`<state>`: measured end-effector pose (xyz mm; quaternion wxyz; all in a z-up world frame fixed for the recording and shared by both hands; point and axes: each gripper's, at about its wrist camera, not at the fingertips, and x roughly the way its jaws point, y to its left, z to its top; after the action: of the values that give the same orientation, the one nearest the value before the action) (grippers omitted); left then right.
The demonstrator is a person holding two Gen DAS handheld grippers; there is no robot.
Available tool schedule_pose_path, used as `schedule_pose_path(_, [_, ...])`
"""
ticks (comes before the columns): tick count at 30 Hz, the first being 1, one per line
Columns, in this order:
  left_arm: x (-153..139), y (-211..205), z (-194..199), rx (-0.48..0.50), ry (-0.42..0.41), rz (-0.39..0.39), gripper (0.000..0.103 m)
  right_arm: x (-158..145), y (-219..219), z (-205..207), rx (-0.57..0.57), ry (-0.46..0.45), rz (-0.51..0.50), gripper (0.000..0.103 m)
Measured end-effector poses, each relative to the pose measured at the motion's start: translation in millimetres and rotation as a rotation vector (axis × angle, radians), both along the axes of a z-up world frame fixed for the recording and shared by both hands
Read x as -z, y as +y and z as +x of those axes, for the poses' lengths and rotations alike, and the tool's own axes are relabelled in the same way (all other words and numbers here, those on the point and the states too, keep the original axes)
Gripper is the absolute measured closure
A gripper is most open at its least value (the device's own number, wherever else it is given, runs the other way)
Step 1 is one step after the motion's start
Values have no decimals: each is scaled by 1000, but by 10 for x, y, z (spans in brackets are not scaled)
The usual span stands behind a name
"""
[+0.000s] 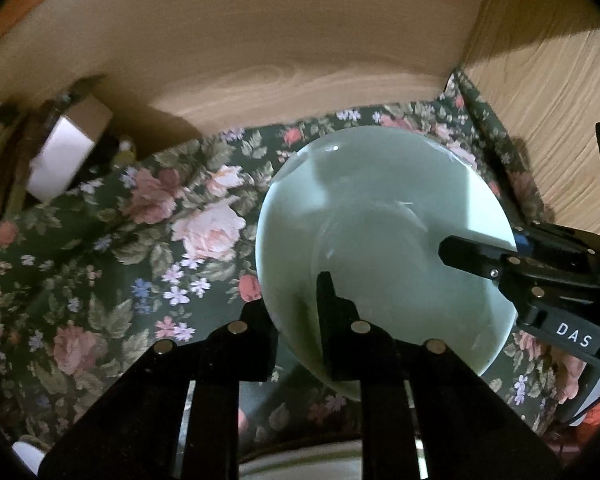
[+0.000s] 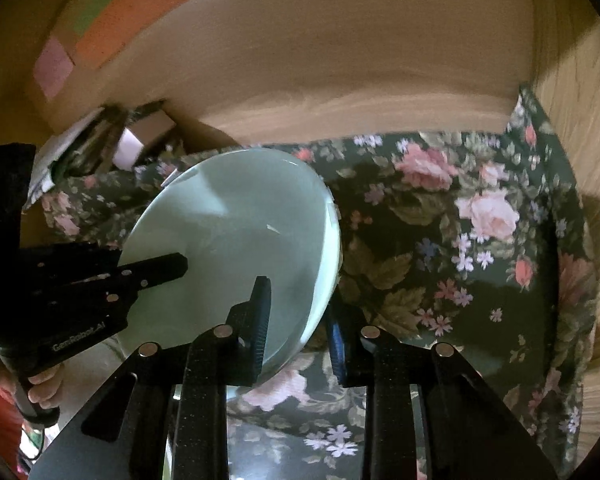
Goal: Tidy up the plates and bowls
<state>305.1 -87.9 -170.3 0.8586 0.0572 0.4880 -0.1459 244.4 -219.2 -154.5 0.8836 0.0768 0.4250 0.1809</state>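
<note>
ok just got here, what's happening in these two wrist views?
A person is holding one pale green plate with both handheld claws, inside a wooden cabinet lined with a floral cloth. The left claw is shut on the plate's near rim, and the right claw is shut on the rim at the other side. The plate is tilted above the cloth. A small box sits in the back left corner. Where the plate goes next isn't shown.
</note>
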Motion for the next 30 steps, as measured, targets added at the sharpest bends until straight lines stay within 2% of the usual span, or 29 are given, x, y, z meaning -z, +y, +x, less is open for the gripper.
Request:
schedule_pose_path(14, [-498, 449, -455, -78, -118, -61, 86, -428, 333, -296, -64, -129, 10, 79])
schedule_pose_path(30, [-596, 987, -1043, -182, -169, -78, 86, -484, 918, -654, -166, -182, 3, 79])
